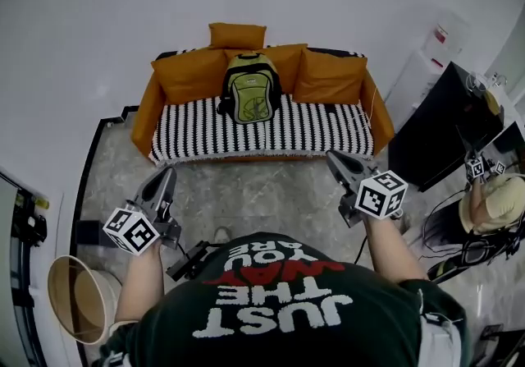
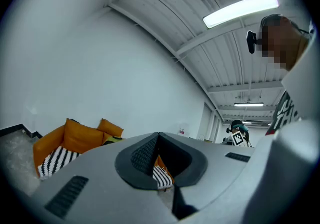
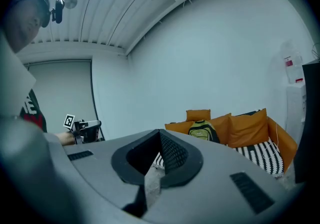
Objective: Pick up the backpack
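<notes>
Where it rests on the sofa (image 1: 262, 134), the backpack (image 1: 250, 88) seemingly stands upright.

The left gripper's (image 2: 159, 139) jaws are seen closed tip to tip, with nothing held between them. Beyond the claw, to its left, an orange sofa (image 2: 67, 140) with a black-and-white striped seat is shown. A ceiling light (image 2: 240, 10) is seen above, to the right.

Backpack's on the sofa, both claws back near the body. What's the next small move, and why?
Probably step toward the sofa and open the right claw on the way: the backpack stands upright against the orange cushions, well beyond both claws, and the right claw and left claw both look shut on nothing.
</notes>
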